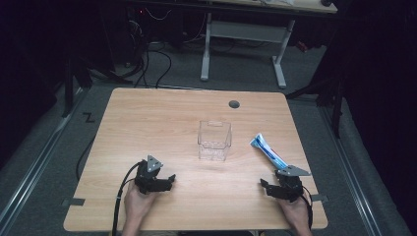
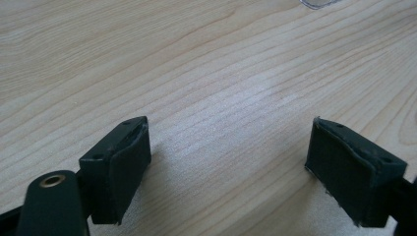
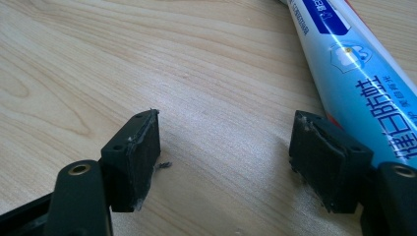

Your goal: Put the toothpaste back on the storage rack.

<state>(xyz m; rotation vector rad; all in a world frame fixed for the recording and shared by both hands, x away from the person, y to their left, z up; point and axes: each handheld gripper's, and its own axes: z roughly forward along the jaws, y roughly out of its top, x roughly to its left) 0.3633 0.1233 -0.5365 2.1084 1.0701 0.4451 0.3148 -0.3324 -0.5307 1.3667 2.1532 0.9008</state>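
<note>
A clear plastic box point(image 1: 215, 140) stands upright in the middle of the wooden table point(image 1: 162, 118). A blue and white toothpaste tube point(image 1: 267, 151) lies at the right, slanting toward the near right. My right gripper point(image 1: 266, 186) rests low on the table just in front of the tube, jaws open and empty. In the right gripper view the tube point(image 3: 351, 73) runs along the outside of the right jaw, with bare wood between the pads point(image 3: 142, 157). My left gripper point(image 1: 171, 180) sits at the near left, open over bare wood, well short of the box.
A round cable hole point(image 1: 234, 104) sits near the table's far edge. Beyond the table stand a white desk frame point(image 1: 243, 44) and loose cables on the grey floor. The box's lower edge point(image 2: 317, 4) peeks in at the top of the left gripper view.
</note>
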